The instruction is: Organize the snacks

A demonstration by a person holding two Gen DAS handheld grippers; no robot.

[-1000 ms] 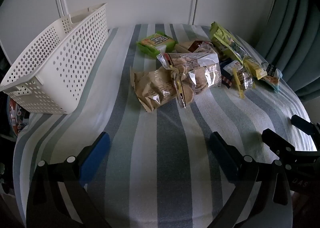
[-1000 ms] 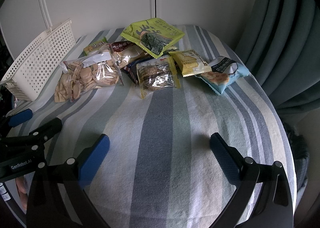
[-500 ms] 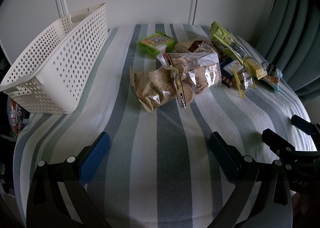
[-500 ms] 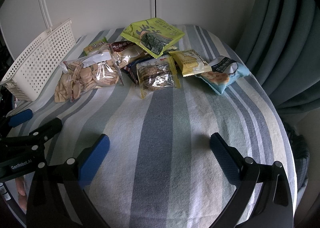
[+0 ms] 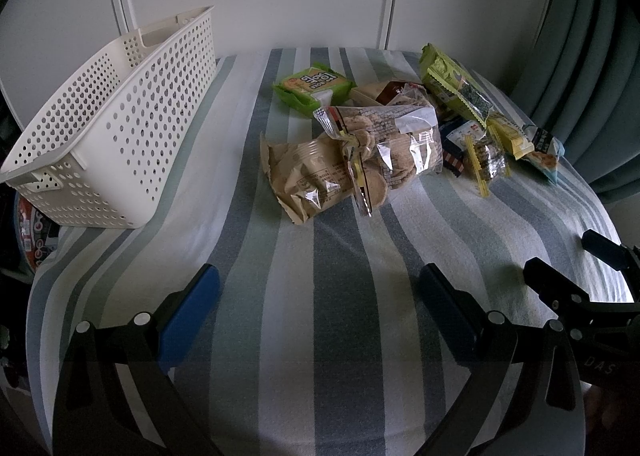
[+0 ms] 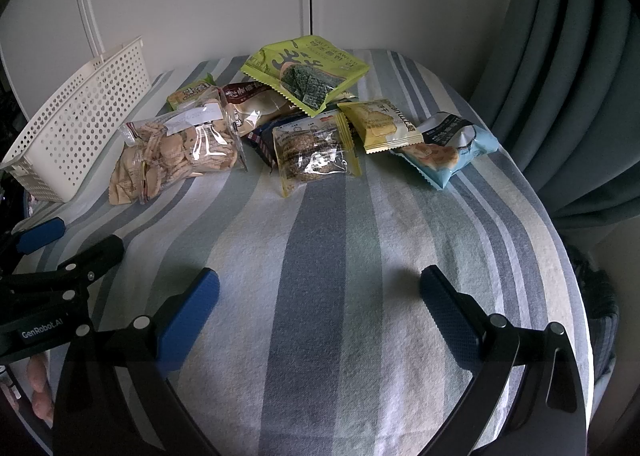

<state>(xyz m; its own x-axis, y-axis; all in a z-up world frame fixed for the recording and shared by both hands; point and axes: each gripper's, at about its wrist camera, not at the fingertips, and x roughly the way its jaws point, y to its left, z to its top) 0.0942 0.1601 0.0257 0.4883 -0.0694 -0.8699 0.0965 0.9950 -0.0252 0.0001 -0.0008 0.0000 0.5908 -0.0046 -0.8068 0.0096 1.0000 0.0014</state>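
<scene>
Striped cloth covered the round surface (image 6: 320,256), bare in front of us. We held the left gripper (image 5: 320,296) and right gripper (image 6: 320,296) low over it, jaws spread and holding nothing. Farther on, the snacks lay heaped mid-surface: a clear cracker bag (image 5: 384,139) nearest the white basket (image 5: 120,127), a cookie pack (image 6: 312,151) just beside it. Nothing looked sorted yet (the basket seemed empty). We judged the next move a reach for the cracker bag; overlapping packets could drag along.

The dark blue packet (image 6: 262,139) lies mostly buried under the oat-biscuit pack (image 6: 314,149). The basket (image 5: 108,127) hides its own inside, and print on the wrappers stays unreadable.
</scene>
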